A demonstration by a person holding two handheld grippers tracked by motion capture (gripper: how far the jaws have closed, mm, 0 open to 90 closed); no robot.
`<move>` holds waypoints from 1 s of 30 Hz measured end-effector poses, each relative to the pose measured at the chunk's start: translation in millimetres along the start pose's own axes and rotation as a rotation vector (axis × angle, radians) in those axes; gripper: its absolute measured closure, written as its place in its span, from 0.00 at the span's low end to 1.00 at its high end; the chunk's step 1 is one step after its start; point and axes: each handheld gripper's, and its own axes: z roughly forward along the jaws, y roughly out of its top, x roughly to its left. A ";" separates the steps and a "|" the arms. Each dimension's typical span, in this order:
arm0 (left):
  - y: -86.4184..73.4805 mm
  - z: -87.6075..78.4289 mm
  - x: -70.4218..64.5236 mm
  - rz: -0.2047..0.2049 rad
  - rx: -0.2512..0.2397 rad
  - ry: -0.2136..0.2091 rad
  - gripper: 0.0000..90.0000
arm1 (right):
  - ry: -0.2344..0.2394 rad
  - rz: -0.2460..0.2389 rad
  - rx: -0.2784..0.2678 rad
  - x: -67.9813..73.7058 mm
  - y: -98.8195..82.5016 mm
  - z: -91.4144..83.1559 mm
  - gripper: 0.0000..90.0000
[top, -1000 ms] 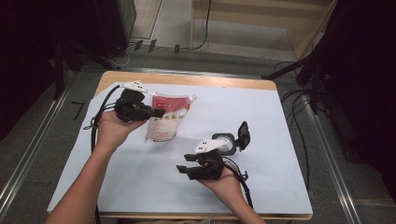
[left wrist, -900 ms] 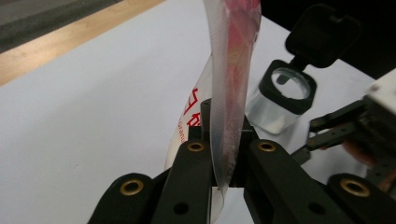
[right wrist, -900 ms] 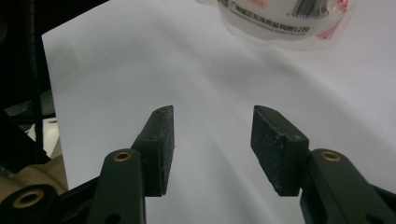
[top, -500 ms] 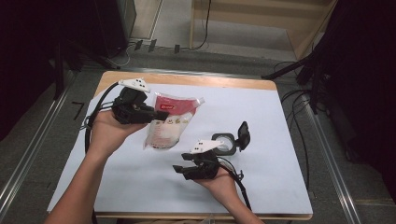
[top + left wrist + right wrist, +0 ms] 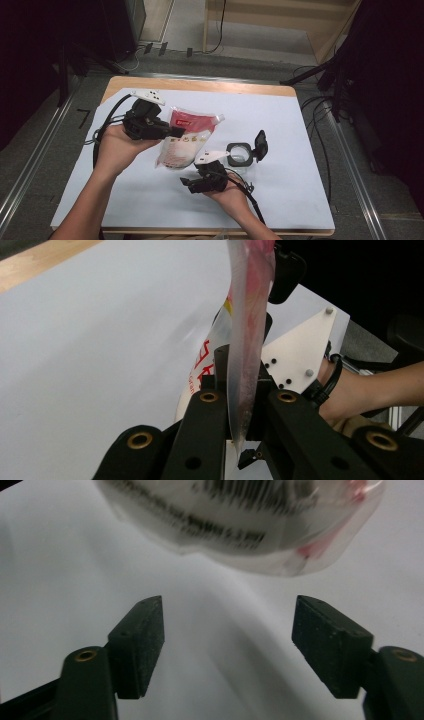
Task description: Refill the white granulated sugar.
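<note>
Red-and-white clear plastic pouch (image 5: 186,141): edge pinched between left gripper (image 5: 172,132) jaws, held off the table; lower end just ahead of the right gripper (image 5: 189,183), jaws spread wide, empty

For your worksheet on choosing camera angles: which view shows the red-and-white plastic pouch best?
The high view: the whole red-and-white plastic pouch shows. The left gripper view has its edge pinched; the right gripper view, a blurred end.

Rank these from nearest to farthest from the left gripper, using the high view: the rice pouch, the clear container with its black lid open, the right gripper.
1. Rice pouch, clamped in the left gripper.
2. Right gripper, lower right, near the table's front.
3. Clear container, farther right.
</note>
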 end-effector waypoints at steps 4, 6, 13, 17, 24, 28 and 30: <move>-1.4 0.2 -2.1 -0.008 0.024 -0.010 1.00 | -0.020 0.015 -0.003 -0.1 2.2 3.6 0.32; -2.0 -0.3 -2.0 -0.029 0.028 -0.020 1.00 | -0.031 0.017 0.006 -0.6 1.6 5.2 0.32; -2.7 -6.6 -1.8 -0.085 0.013 -0.068 1.00 | -0.062 0.003 -0.021 -0.8 0.1 6.5 0.36; -3.1 -10.7 -0.7 -0.139 0.000 -0.130 0.99 | -0.066 -0.013 -0.071 1.4 -0.7 5.8 0.38; 1.0 -15.3 -11.7 -0.125 -0.013 -0.141 0.99 | -0.101 -0.064 -0.184 8.8 -3.3 -0.8 0.40; 3.8 -14.7 -18.5 -0.145 -0.008 -0.160 0.98 | -0.127 -0.086 -0.243 10.2 -6.0 -3.4 0.41; 3.9 -15.3 -17.7 -0.155 -0.011 -0.172 0.98 | -0.155 -0.099 -0.261 10.8 -7.6 -3.4 0.45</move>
